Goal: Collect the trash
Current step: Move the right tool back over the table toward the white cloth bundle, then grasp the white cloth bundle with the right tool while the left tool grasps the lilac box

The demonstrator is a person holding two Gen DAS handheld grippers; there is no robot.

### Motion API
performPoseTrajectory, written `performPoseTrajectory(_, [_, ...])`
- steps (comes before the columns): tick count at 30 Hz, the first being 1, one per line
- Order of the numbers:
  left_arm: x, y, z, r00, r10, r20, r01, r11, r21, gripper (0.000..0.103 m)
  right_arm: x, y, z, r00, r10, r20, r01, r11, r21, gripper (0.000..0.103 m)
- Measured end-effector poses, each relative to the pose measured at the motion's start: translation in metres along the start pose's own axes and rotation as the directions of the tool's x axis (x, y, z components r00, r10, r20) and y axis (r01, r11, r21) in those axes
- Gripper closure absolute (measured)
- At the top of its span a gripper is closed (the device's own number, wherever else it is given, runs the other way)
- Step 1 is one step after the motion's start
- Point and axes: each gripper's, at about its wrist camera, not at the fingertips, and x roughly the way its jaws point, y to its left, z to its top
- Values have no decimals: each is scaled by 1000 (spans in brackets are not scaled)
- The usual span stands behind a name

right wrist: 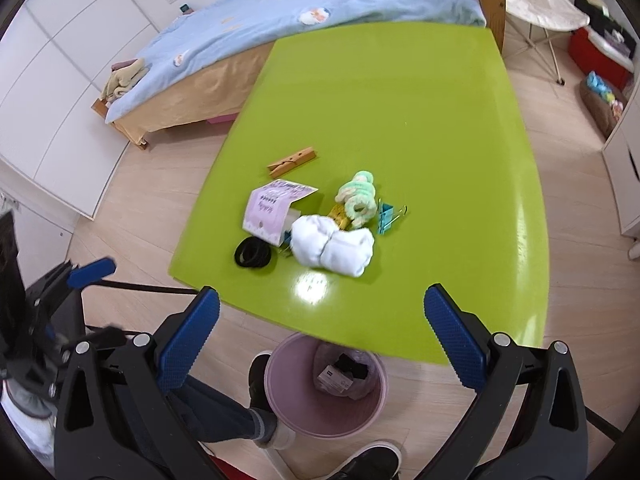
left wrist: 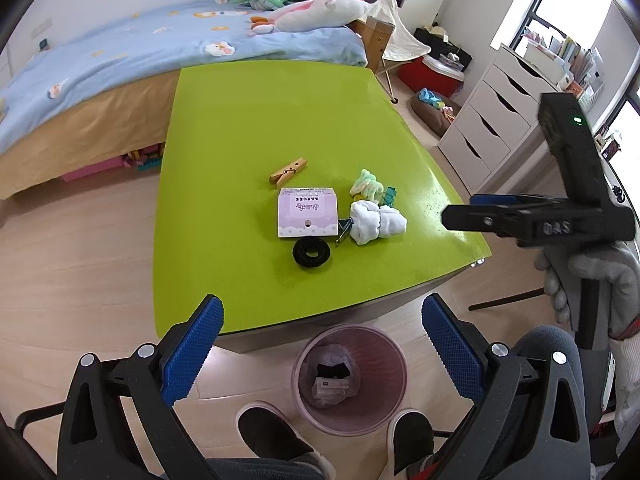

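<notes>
While your left claw (left wrist: 322,354) and right claw (right wrist: 322,344) both gape wide and empty, the white wad (right wrist: 332,250) sits mid-frame on the table (right wrist: 400,100); the pink bin (right wrist: 326,394) stands below.

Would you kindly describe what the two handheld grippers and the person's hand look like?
Both the left gripper and the right gripper are black plastic frames with silver bolts and blue textured finger pads. The right one carries a green light and embossed lettering. The hand wears a grey-white knit glove.

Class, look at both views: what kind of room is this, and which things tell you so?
Most likely a child's bedroom: a bed with a cartoon blanket, plush toys piled on it, and a white drawer unit nearby.
</notes>
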Motion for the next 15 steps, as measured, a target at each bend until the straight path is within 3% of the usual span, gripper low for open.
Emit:
performPoseTrajectory(8, [4, 2, 5, 1000, 9, -4, -9, 1000, 0, 7, 43, -22, 22, 995, 39, -91, -34, 998, 57, 5])
performPoseTrajectory(11, [5, 3, 6, 1000, 13, -6, -13, 1000, -2, 7, 56, -27, 23, 991, 67, -119, -57, 995, 82, 25])
performPoseTrajectory(15, [7, 6, 7, 1000, 18, -11, -18, 1000, -6, 7, 67, -30, 22, 986, 94, -139, -80, 991, 104, 33])
